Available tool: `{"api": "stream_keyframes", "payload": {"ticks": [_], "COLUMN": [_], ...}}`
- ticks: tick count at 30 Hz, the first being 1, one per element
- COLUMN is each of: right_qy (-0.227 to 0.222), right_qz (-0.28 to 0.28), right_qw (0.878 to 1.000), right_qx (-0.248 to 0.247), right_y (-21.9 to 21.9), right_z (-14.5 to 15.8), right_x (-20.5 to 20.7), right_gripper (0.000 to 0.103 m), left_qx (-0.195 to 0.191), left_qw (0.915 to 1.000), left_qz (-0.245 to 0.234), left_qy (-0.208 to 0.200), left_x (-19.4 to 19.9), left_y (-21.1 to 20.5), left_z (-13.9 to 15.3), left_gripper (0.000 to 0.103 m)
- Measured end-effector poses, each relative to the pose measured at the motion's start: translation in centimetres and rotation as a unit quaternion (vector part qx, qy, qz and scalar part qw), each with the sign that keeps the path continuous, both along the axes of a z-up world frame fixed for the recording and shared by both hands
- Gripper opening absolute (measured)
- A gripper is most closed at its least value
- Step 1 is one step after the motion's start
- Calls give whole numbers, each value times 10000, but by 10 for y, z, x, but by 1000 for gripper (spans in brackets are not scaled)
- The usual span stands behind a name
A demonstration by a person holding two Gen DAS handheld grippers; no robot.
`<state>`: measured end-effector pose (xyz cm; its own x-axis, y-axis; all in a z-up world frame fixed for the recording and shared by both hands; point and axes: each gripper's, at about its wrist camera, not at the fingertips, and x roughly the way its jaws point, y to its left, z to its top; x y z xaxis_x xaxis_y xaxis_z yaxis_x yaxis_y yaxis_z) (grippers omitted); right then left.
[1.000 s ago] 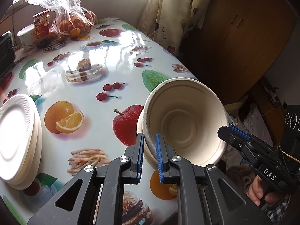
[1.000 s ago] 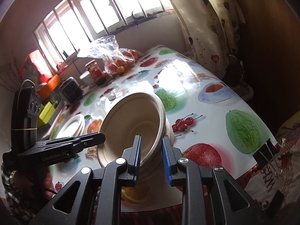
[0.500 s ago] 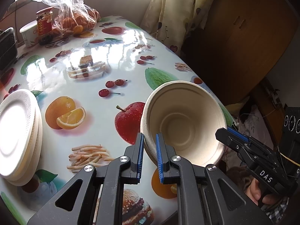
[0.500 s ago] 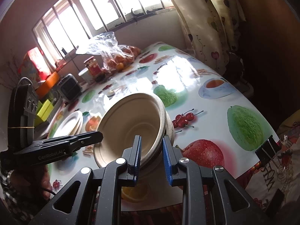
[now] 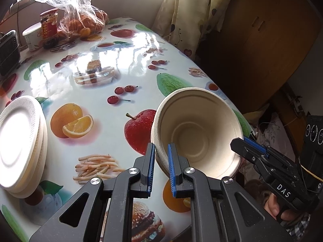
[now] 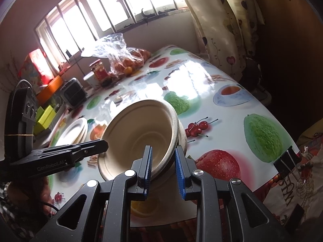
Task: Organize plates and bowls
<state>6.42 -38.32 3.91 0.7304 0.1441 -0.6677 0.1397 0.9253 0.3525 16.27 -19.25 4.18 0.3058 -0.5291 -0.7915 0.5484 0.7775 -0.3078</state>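
A stack of beige paper bowls [image 5: 197, 133] is held tilted above the near end of the fruit-print table [image 5: 97, 92]. My left gripper [image 5: 161, 157] is shut on the stack's left rim. My right gripper [image 6: 162, 159] is shut on the opposite rim [image 6: 173, 133] and also shows in the left wrist view [image 5: 248, 143]. A stack of white paper plates [image 5: 18, 139] lies at the table's left edge, also in the right wrist view [image 6: 72, 131].
At the far end stand a plastic bag of oranges [image 5: 82, 18], a red jar [image 5: 48, 24] and a white tub [image 5: 32, 36]. A curtain [image 5: 181, 14] and wooden cabinet [image 5: 262, 40] stand right. A binder clip [image 6: 286, 161] holds the tablecloth edge.
The bowl stack, held by both grippers, has shifted slightly lower and toward the near table edge. Both grips stay the same.
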Motion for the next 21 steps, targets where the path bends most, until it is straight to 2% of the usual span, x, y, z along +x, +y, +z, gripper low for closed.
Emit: {"api": "stream_keyframes", "payload": {"ticks": [21], "right_qy": [49], "right_qz": [-39], "right_qw": [10000], "right_qx": [-73], "right_y": [2], "right_z": [-1], "right_x": [-1], "right_gripper": [23], "left_qx": [97], "left_qw": [10000], "left_qz": [5], "left_qy": [12], "left_x": [1], "left_y": [-2], "left_z": [-3], "left_gripper": [16]}}
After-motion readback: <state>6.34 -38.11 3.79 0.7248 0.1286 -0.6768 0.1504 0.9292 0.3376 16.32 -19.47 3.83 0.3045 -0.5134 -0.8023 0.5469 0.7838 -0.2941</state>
